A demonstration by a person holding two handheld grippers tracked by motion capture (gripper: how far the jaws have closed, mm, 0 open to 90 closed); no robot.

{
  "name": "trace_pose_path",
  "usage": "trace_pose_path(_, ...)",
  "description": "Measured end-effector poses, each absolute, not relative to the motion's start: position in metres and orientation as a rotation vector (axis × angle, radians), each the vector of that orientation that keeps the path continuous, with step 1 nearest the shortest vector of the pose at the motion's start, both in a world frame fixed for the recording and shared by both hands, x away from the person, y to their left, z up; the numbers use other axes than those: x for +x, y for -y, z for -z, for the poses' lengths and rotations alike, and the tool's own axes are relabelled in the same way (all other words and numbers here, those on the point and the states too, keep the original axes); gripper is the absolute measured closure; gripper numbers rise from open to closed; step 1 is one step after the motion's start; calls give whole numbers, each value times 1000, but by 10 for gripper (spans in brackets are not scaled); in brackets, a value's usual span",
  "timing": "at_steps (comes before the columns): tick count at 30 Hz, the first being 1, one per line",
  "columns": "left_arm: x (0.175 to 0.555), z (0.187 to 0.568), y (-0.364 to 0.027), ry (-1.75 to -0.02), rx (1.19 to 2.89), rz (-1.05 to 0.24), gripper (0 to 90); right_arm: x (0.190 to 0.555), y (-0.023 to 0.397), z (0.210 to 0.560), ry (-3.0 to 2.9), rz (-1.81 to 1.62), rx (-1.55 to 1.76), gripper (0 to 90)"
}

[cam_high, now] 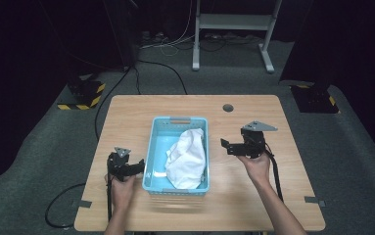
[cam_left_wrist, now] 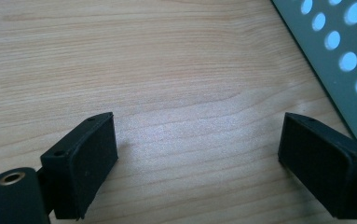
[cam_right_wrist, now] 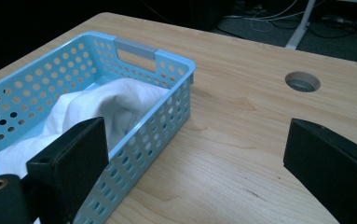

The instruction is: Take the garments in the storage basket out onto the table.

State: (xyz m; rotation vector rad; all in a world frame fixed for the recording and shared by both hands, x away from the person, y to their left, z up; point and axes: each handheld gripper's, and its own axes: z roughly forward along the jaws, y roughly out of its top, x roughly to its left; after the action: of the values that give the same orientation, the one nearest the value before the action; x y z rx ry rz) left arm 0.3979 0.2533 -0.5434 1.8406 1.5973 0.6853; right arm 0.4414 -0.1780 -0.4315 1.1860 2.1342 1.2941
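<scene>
Crumpled white cloth (cam_high: 187,156) in perforated, rectangular light-blue plastic basket (cam_high: 152,147).

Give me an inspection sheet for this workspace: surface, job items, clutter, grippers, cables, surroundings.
Surface: wooden table, light grain, with a round grommet hole near the far edge.
Job's things: light blue perforated basket at the table's middle; white cloth crumpled inside it, toward its right side.
Clutter: nothing seen on the table besides the basket.
Grippers: left gripper low over the table just left of the basket, jaws open, nothing between them; right gripper raised right of the basket, jaws open, nothing between them.
Cables: one black cable trails from the right gripper; another loops on the floor at left.
Surroundings: grey carpet, white metal stand behind, dark background.
</scene>
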Motion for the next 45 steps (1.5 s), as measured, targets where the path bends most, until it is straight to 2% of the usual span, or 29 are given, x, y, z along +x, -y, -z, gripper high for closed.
trace_pose_path(32,398,543,-253,-1597,1840,-685,117,445,134,416,-2207,-1383,1072,110)
trace_pose_path(45,398,543,-254,-1599,1837,-684,117,450,115,424,-2264,-1380,1073,109)
